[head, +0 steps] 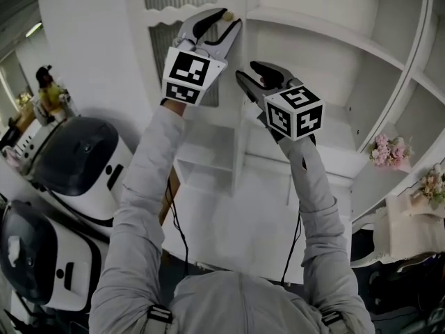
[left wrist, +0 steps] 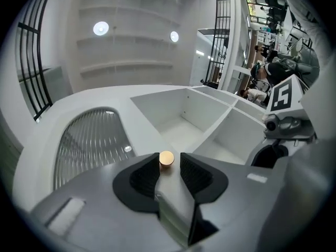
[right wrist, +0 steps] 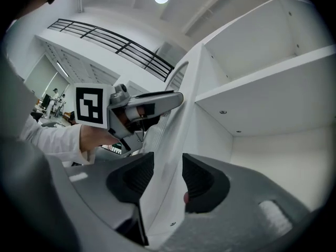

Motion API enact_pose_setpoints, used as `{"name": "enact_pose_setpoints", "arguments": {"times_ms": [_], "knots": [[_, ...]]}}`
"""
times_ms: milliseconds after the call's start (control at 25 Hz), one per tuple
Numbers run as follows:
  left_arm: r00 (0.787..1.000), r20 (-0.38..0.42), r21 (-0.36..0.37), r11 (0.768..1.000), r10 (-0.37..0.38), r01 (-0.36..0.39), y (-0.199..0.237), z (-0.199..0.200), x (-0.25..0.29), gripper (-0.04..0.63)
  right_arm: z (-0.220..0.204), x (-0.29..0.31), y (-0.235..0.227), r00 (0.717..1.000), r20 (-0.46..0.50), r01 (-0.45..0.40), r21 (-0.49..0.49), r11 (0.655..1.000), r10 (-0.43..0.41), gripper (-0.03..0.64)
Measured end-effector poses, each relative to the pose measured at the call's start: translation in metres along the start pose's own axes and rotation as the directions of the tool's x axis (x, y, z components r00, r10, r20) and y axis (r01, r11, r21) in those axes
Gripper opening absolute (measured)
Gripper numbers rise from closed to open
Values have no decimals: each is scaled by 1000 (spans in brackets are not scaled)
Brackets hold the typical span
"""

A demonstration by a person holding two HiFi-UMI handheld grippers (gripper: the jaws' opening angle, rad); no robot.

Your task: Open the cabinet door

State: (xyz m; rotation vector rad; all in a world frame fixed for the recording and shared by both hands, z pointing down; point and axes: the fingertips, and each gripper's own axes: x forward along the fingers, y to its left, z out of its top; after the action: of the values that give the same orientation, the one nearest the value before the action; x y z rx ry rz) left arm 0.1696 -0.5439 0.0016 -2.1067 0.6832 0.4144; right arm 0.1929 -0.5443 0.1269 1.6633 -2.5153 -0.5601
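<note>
The white cabinet door (head: 208,127) has a ribbed glass panel (head: 162,47) and a small brass knob (head: 228,16) near its free edge. My left gripper (head: 230,19) is raised to the knob. In the left gripper view the knob (left wrist: 166,159) sits between the open fingers of that gripper (left wrist: 169,164), with no clear squeeze on it. My right gripper (head: 248,72) is lower down. Its open jaws (right wrist: 168,168) straddle the door's free edge (right wrist: 167,140), which runs between the pads. The door stands away from the cabinet frame.
Open white shelves (head: 334,37) fill the cabinet to the right of the door. Two black-and-white machines (head: 76,158) (head: 31,256) stand at the left. Pink flowers (head: 389,150) sit at the right. Cables hang from both grippers down to the person's waist.
</note>
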Motion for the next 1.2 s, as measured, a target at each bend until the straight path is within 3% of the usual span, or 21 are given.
{"name": "enact_pose_setpoints", "arguments": {"times_ms": [80, 440, 800, 1200], "knots": [[1000, 0, -6, 1000, 10, -10, 3, -2, 4, 105, 0, 4, -6, 1000, -23, 10, 0, 1000, -10, 173], [1000, 19, -100, 995, 4, -2, 5, -1, 3, 97, -13, 10, -6, 998, -56, 8, 74, 997, -4, 173], [1000, 19, -164, 986, 13, -10, 7, 8, -8, 95, -15, 17, 5, 996, -91, 16, 41, 999, -12, 166], [999, 42, -185, 983, -2, 9, 8, 17, -19, 94, -13, 12, 20, 996, -85, 33, 75, 997, -26, 115]]}}
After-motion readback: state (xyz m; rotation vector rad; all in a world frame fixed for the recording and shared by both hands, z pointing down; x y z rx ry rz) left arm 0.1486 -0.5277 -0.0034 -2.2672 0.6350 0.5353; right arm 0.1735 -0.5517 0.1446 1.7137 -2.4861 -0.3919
